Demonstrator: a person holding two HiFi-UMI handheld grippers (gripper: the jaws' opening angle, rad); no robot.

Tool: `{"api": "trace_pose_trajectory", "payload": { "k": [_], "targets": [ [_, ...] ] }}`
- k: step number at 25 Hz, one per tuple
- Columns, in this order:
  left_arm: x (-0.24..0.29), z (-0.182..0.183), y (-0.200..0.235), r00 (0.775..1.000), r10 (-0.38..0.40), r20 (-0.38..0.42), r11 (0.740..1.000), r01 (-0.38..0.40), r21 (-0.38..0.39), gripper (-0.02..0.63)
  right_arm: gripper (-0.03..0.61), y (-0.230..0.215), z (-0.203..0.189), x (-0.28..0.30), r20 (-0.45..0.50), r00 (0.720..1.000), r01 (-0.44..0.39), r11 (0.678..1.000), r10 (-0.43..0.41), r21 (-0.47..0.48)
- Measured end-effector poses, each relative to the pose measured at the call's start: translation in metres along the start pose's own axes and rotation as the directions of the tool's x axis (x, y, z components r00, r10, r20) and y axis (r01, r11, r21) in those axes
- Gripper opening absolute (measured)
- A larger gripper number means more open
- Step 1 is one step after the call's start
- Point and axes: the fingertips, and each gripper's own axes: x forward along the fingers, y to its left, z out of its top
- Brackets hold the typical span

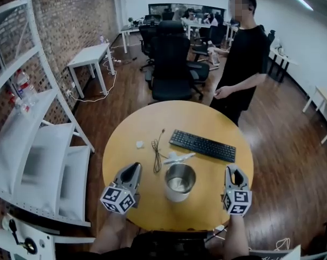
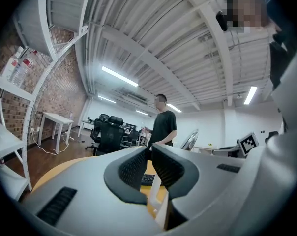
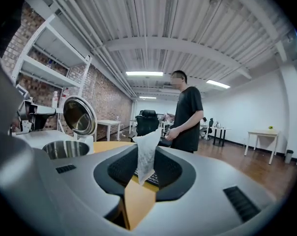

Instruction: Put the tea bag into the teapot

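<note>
— Around the teapot [image 1: 177, 193], how much room is there?
— Bare table [image 1: 209, 184] on both sides. The left gripper [image 1: 133, 170] is just left of the pot. The right gripper [image 1: 233, 170] is well apart on its right, close to the table's lower-right edge. Higher in the frame lie a cable [image 1: 156, 155], a small white bit [image 1: 139, 144] and a keyboard [image 1: 202, 145]. The pot's mouth is uncovered, its lid [image 3: 80, 116] tipped up behind it.
— How do the grippers sit?
— Both are low over the tabletop in the lower part of the head view, jaws pointing toward the far side, forearms coming in from the bottom edge. Whether they touch the table I can't tell. The left jaws are drawn together to a slit with nothing in them. The right jaws are closed on the tea bag [image 3: 146, 154], which stands upright between the pads, its top poking above them.
— Anything hard to see?
— The head view doesn't show the bag; only the right gripper view does. The holder's arms are cut off at the bottom. A person [image 1: 244, 58] stands past the table's far right edge, near a chair [image 1: 171, 64]. A white shelf [image 1: 39, 145] fills the left side.
</note>
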Motion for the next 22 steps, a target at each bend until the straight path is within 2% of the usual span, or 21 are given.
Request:
{"api": "trace_pose_trajectory", "payload": {
  "k": [4, 10, 16, 22],
  "targets": [
    [0.000, 0.006, -0.003, 1.000, -0.005, 0.029, 1.000, 0.005, 0.002, 0.025, 0.086, 0.004, 0.006, 0.000, 0.069, 0.997, -0.032, 0.999, 0.030, 0.023],
    [-0.014, 0.008, -0.002, 0.999, 0.006, 0.033, 1.000, -0.006, 0.000, 0.025, 0.086, 0.044, 0.034, -0.005, 0.081, 0.990, -0.115, 0.993, 0.113, 0.016],
    [-0.031, 0.012, 0.008, 0.998, 0.044, 0.039, 0.999, -0.044, 0.007, 0.025, 0.086, 0.095, 0.058, -0.001, 0.111, 0.966, -0.237, 0.971, 0.234, 0.017],
    [-0.056, 0.005, 0.020, 0.995, 0.094, 0.034, 0.995, -0.093, -0.024, 0.025, 0.086, 0.150, 0.041, 0.008, 0.083, 0.931, -0.353, 0.934, 0.357, -0.054]
  ]
}}
